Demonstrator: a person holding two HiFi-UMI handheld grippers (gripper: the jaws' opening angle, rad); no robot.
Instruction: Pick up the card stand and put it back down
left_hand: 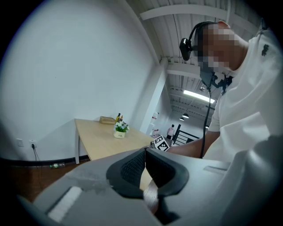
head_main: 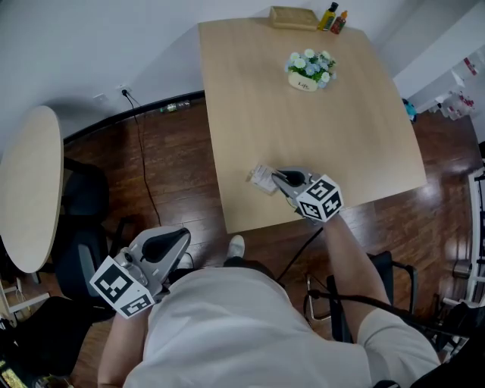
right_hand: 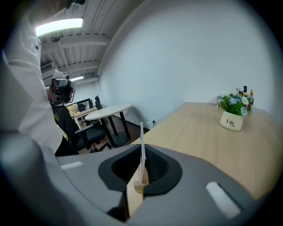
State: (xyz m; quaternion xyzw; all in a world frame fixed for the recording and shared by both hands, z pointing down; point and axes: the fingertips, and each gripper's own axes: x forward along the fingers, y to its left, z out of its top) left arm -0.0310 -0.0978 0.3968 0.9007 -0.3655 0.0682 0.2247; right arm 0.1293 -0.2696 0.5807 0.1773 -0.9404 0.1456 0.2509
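The card stand, a white card upright in a small wooden base, is near the front left part of the light wooden table. My right gripper is shut on it. In the right gripper view the thin card stands edge-on, pinched between the dark pads of that gripper. Whether the base touches the tabletop I cannot tell. My left gripper hangs low at the left, off the table and above the floor. Seen through its own camera, the left gripper is shut with nothing in it.
A white pot of flowers stands toward the table's far side, with a flat box and two bottles at the far edge. A round table and dark chairs are at the left. A cable runs over the wooden floor.
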